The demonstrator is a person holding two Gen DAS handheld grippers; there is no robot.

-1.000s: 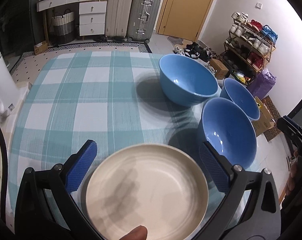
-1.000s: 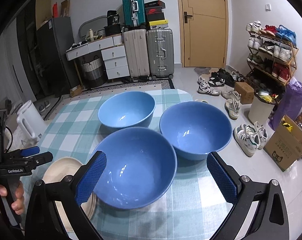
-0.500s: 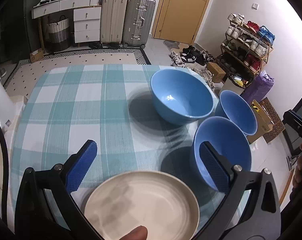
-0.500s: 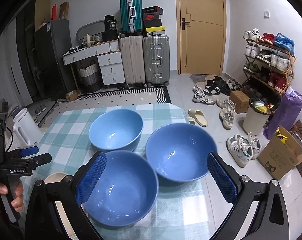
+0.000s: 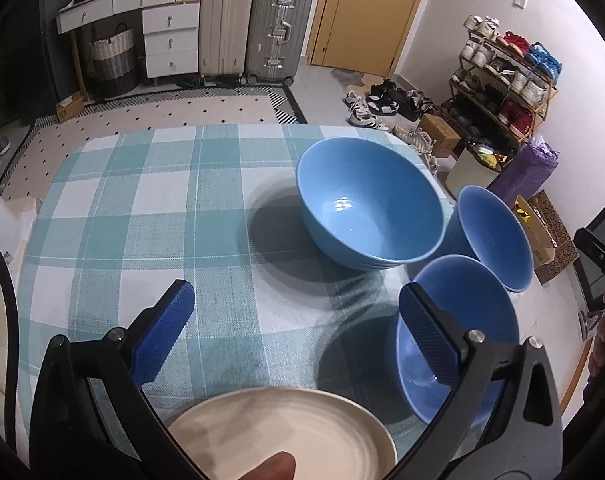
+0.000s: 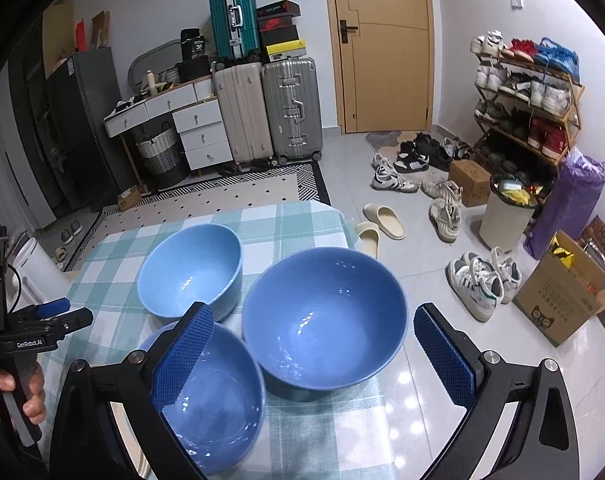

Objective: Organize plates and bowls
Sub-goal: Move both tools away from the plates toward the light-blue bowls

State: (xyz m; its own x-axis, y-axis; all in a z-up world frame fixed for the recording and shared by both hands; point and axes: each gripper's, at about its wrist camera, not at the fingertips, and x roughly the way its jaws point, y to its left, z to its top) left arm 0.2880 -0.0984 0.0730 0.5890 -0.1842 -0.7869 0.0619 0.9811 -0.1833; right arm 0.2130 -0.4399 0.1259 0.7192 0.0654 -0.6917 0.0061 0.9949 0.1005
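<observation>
Checked tablecloth (image 5: 142, 216) under three blue bowls (image 6: 322, 316), suitcases (image 6: 288, 108) by door (image 6: 382, 40), both hand-held grippers (image 5: 298, 340) (image 6: 312, 356) wide, empty.

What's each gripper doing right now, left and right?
Left gripper: open, holding nothing, above the cream plate.
Right gripper: open, holding nothing.

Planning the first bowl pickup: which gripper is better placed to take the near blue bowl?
Right, probably. The right gripper hangs open directly over the near blue bowl; the left gripper, also open, faces the cream plate.
</observation>
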